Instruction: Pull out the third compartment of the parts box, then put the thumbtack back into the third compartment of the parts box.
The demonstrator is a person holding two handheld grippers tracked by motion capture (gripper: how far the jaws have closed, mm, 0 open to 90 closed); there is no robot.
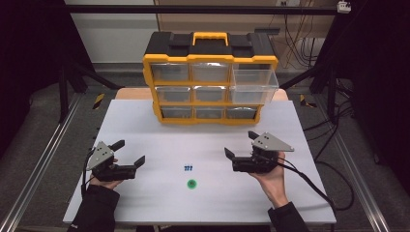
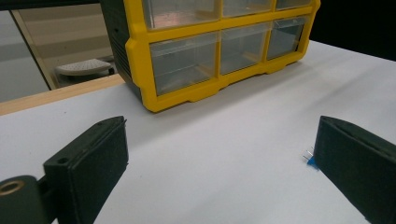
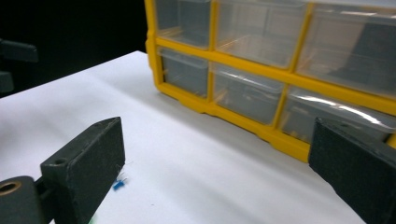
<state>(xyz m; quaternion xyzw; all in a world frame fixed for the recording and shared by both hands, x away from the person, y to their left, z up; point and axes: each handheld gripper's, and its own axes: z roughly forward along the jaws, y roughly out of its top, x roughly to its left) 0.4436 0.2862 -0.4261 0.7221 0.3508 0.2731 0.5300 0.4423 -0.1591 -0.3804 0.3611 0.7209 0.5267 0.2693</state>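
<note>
**Small blue parts between two open grippers**

Small blue parts (image 1: 188, 168) lying on the white table (image 1: 145, 130), in a short row running left to right, near the front middle. Just in front of them, toward the person, a green dot (image 1: 192, 183). Exact kind of these blue parts too small to tell; thin metal legs visible in the left gripper view (image 2: 308, 157) and in the right gripper view (image 3: 119, 182).

From the right gripper (image 1: 240, 147), blue parts lying to its left and a bit nearer the person. Jaws standing wide apart, nothing between them, pointing left across the table. From the left gripper (image 1: 129, 153), same parts lying to its right. Jaws also wide apart and empty, pointing right.

Probably right gripper a little nearer to the parts than left one, but difference small. Row roughly in line with both grippers' pointing direction, so a grip across the short side looks natural.

Farther back, yellow and black drawer box (image 1: 210, 77) with clear drawers, top right drawer (image 1: 254, 86) pulled out.
</note>
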